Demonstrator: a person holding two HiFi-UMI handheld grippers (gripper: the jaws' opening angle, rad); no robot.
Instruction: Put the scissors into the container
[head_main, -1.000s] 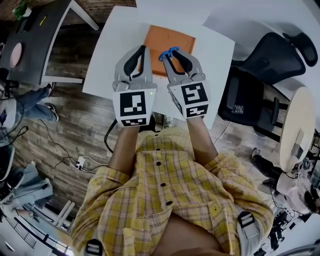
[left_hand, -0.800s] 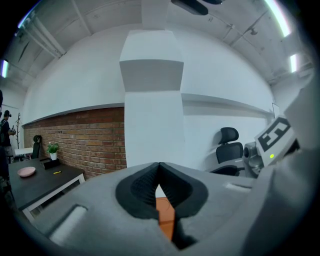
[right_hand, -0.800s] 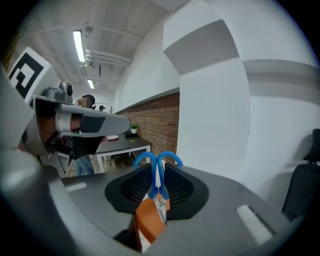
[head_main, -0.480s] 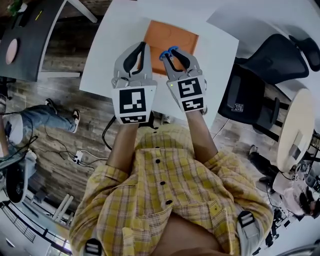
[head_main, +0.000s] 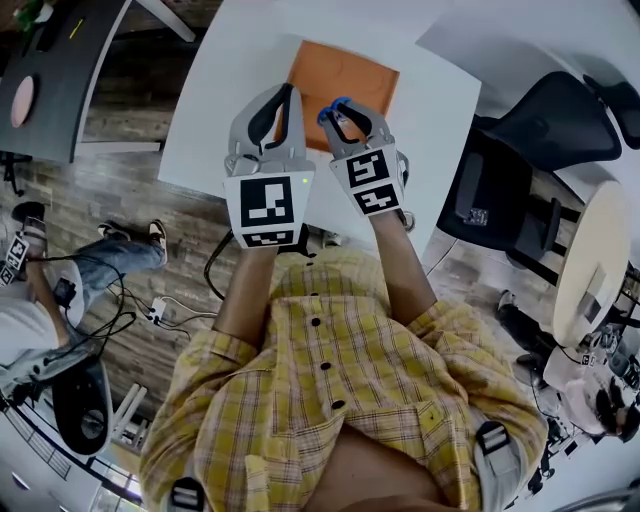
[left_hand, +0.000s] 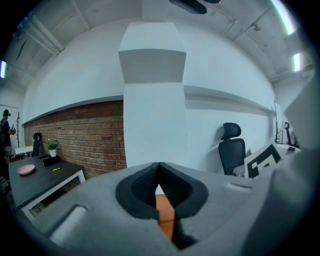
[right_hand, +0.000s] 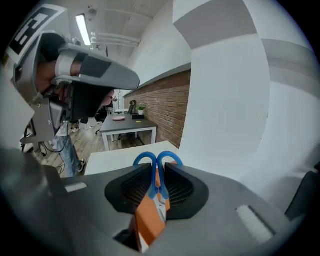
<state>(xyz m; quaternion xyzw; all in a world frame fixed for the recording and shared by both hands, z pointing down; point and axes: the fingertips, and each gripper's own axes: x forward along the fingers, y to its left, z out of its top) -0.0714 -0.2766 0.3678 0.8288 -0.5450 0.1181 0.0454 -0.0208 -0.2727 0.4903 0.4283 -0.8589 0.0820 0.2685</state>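
Between the jaws of the right gripper (right_hand: 157, 164) sit the scissors (right_hand: 154, 181). The pads are closed on the blue shanks just below the finger loops, which poke out past the tips. So it's a narrow pinch on a thin thing, with the blade end hidden back inside the gripper.

My worry is that the scissors pivot or slide in that pinch. They also seem to hang over the near edge of the orange container (head_main: 345, 75), so letting go here could catch the rim and dump them on the white table (head_main: 240, 90).

The left gripper (left_hand: 159, 167) is right alongside, with its jaws shut and nothing in them. It's close enough to bump, honestly.
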